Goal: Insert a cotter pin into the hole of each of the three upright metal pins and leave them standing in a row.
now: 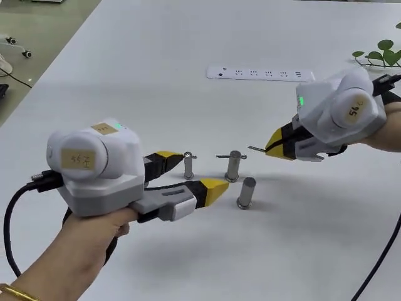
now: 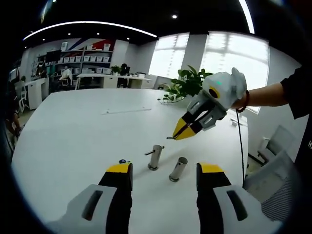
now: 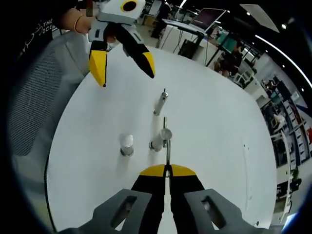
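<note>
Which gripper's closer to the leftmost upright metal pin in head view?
Left. The left gripper is open, one of its fingers right beside the upright grey metal pin; the right gripper hangs off to the other side, holding a metal cotter pin.

A broad white tabletop (image 1: 188,50) carries a white power strip (image 1: 260,73) in a bright open-plan office, where tall windows (image 2: 234,53) stand behind a leafy potted plant (image 2: 187,83), stocked shelves (image 2: 83,61) line the far wall, and curved light strips (image 2: 87,23) cross the dark ceiling.
</note>
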